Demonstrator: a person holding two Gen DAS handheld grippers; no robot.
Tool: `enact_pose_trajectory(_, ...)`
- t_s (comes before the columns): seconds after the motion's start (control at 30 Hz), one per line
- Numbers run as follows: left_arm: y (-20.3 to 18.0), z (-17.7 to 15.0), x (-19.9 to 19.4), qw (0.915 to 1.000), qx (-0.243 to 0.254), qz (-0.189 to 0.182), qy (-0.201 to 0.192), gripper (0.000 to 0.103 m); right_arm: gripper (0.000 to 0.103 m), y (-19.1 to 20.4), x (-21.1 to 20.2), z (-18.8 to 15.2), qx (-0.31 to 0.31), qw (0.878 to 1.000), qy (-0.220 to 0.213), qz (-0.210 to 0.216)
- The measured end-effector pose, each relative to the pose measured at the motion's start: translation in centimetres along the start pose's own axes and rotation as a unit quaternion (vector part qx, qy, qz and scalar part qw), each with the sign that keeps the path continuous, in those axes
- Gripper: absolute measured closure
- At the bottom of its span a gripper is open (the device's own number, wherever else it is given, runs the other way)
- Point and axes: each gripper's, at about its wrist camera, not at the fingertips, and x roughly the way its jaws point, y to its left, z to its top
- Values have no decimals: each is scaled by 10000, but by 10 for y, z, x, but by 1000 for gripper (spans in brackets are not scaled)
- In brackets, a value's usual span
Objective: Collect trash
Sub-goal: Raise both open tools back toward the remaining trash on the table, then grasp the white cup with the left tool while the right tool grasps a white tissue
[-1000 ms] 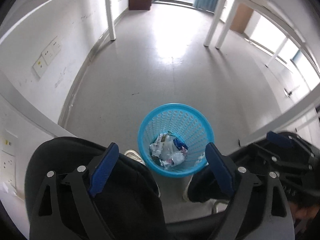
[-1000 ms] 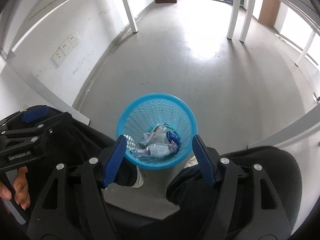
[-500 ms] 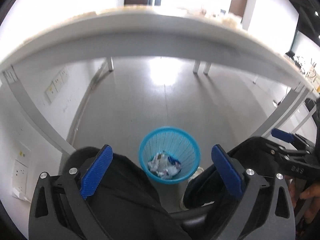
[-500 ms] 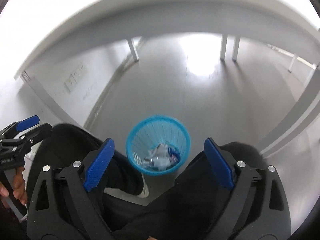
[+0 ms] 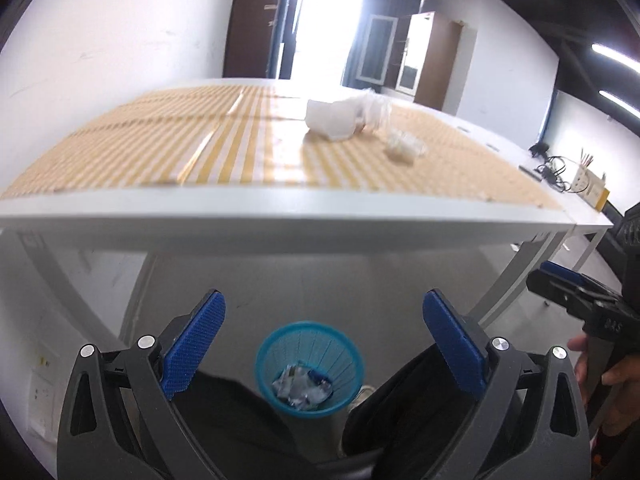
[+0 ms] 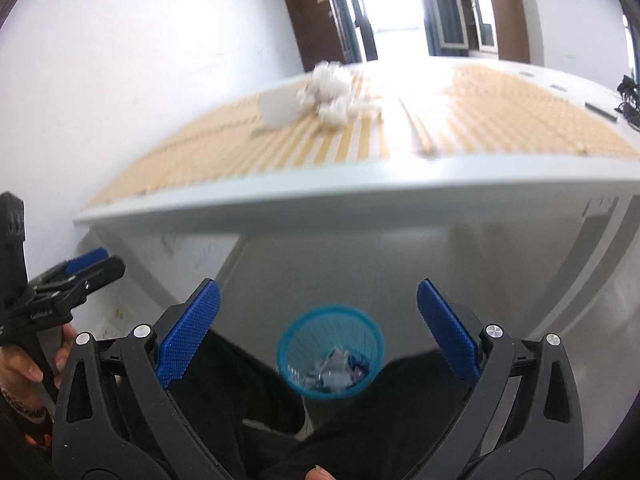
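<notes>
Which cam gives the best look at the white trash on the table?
Left wrist: the white trash is fairly sharp, with separate pieces distinguishable. Right wrist shows the same pile motion-blurred and washed out by glare.

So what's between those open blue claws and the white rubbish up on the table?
In the left wrist view, only bare striped tabletop separates the left gripper from the white trash. The blue basket sits below.

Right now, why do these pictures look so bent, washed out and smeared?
Left wrist view: fisheye bows the white table edge; the bright doorway glares. Right wrist view: motion blur smears the crumpled white trash and round blue plastic mesh bin.
</notes>
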Motion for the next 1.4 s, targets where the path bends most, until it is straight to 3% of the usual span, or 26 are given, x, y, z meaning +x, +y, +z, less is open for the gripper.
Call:
enact_pose_trajectory(0.2, -3, 41, 0, 9991, 84, 155, -382, 6, 9, 0, 11, 40, -19, 9997, -250, -64)
enact_pose_trajectory(0.4, 6, 78, 31, 9993, -115, 133, -337, 6, 9, -6, 34, 65, 84, 9993, -321, -151)
enact_pose_trajectory(0.7, 15, 121, 73, 9989, -88, 289, -347, 6, 9, 2, 88, 109, -99, 9997, -98, -213)
enact_pose_trajectory(0.83, 22, 138, 88, 9989, -246, 282, -265, 6, 13, -1, 110, 127, -143, 9995, 17, -272)
enact_pose_trajectory(0.97, 22, 150, 106, 9992, -53, 332, -213, 6, 14, -1, 131, 144, -191, 9992, 151, -302)
enact_pose_trajectory(1.13, 34, 164, 142, 9991, -208, 314, 216, 6, 24, -5, 160, 157, -154, 9985, 420, -313)
enact_pose_trajectory(1.3, 18, 180, 163, 9986, 51, 411, 322, 6, 34, -9, 176, 164, -224, 9973, 620, -329)
enact_pose_trajectory(1.4, 9, 187, 178, 9979, 131, 399, 494, 6, 34, -9, 182, 167, -252, 9969, 702, -239)
